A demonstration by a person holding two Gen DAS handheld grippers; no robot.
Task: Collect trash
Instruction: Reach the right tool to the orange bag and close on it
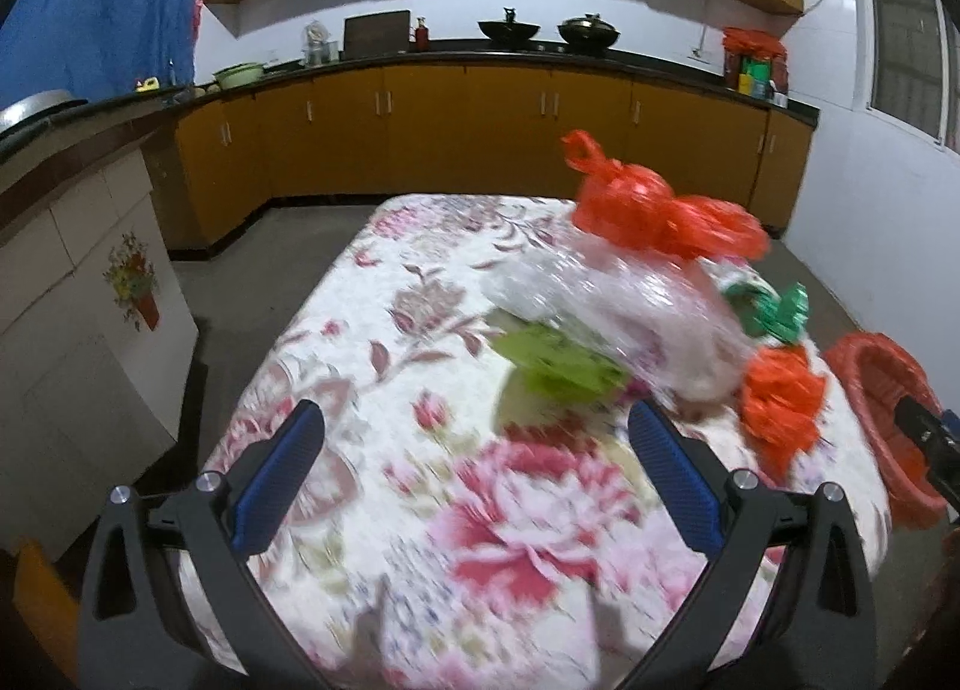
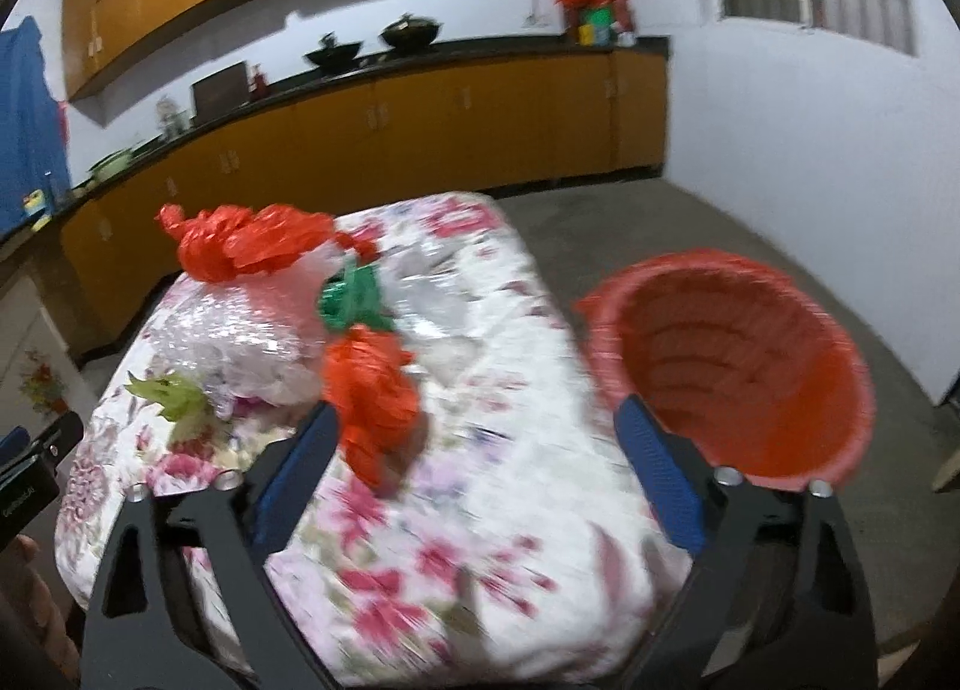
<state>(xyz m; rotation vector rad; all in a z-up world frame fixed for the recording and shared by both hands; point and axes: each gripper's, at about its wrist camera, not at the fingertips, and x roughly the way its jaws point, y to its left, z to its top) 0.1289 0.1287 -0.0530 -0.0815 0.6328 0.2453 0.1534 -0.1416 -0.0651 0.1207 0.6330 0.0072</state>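
Right claw (image 2: pixel 480 444) wide open, empty; orange bag (image 2: pixel 372 390) just beyond left finger. Left claw (image 1: pixel 474 450) open, empty; green scrap (image 1: pixel 558 366) ahead.

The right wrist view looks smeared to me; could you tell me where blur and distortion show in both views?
Right wrist view: floral tablecloth and red basket motion-smeared, counter line bowed. Left wrist view: clear plastic bag streaked; far cabinets sharper.

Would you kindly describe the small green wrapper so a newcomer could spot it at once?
Start at the flowered table. Behind the near crumpled orange bag lies the green wrapper, beside the clear plastic bag. It alone is dark, shiny green; the scrap near the left edge is pale lime.
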